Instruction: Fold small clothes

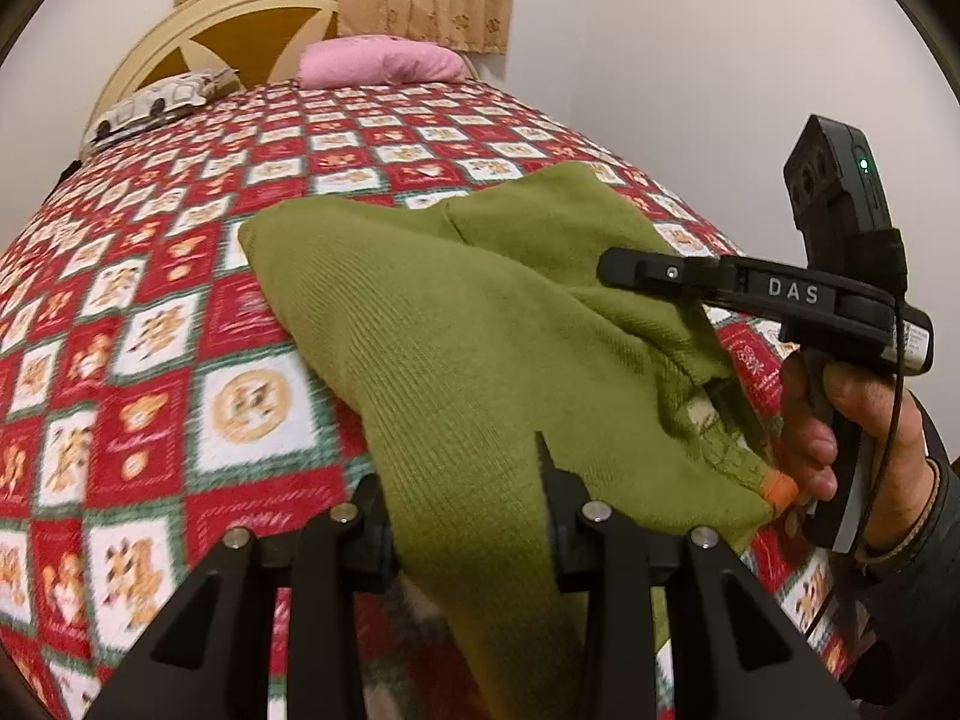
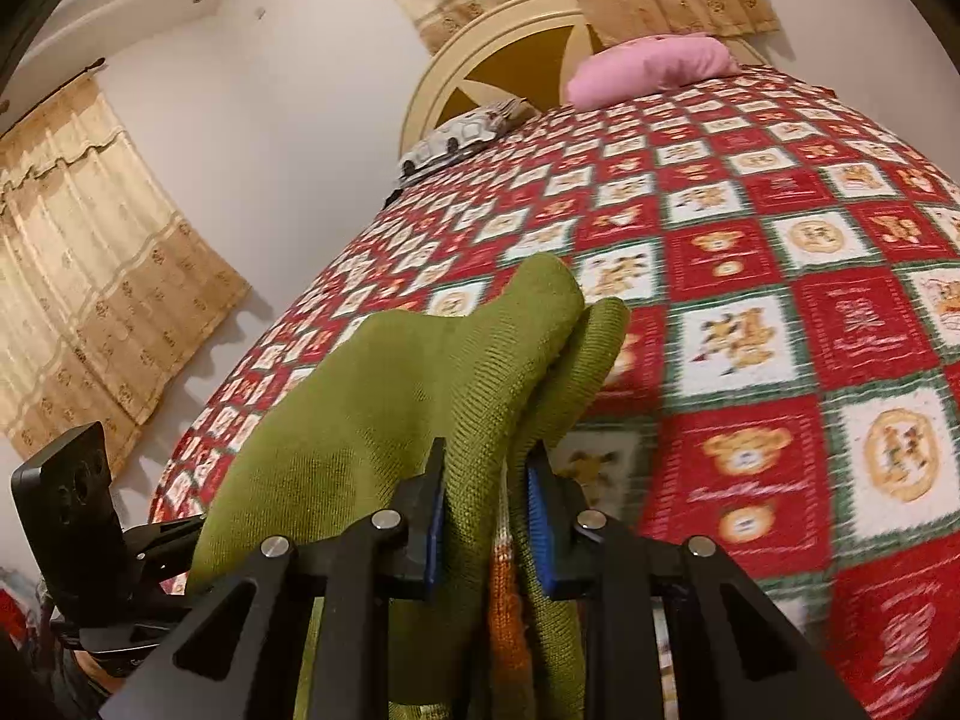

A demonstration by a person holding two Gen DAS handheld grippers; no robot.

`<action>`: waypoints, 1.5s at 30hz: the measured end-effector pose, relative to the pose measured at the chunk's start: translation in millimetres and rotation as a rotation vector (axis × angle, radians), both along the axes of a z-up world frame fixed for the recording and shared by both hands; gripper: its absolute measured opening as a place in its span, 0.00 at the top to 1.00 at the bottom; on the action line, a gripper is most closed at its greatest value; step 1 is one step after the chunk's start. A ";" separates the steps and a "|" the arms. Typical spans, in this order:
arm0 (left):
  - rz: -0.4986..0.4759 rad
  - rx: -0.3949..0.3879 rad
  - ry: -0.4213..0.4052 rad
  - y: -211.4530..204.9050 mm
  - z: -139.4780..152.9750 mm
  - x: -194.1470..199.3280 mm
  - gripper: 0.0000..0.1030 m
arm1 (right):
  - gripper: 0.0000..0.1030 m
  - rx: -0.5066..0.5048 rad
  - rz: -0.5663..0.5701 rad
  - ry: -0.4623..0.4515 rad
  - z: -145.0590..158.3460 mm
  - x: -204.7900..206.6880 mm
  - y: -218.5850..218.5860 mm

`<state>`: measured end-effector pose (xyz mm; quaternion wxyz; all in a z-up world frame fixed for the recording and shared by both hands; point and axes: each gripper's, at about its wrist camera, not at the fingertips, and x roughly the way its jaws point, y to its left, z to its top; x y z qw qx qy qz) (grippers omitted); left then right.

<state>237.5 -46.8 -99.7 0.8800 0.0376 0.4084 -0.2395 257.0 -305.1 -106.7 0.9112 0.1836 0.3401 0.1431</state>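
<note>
Clearly, both the left gripper (image 1: pixel 468 516) and the right gripper (image 2: pixel 486 510) clamp the olive-green ribbed knit garment (image 1: pixel 456 336), lifted above the red-and-white teddy-bear patchwork blanket (image 1: pixel 156 324). Draped cloth hides the left fingertips, and an orange trim (image 1: pixel 783 489) barely shows.

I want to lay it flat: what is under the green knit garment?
Under the green knit garment lies the red checkered teddy-bear blanket. Whatever sits directly beneath its folds is covered.

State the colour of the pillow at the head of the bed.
Pink; the pillow shows best in the right wrist view.
</note>
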 end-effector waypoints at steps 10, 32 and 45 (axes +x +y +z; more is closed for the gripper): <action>0.080 -0.007 -0.044 55.8 7.9 -34.0 0.66 | 0.78 0.040 0.091 -0.005 0.9 -6.9 63.8; 0.341 -0.038 -0.107 182.8 -0.5 -78.8 0.66 | 0.79 0.030 0.357 0.023 -7.2 29.5 226.7; 0.408 -0.016 -0.110 219.2 -12.1 -90.5 0.66 | 0.80 0.025 0.431 0.069 -19.8 50.8 272.4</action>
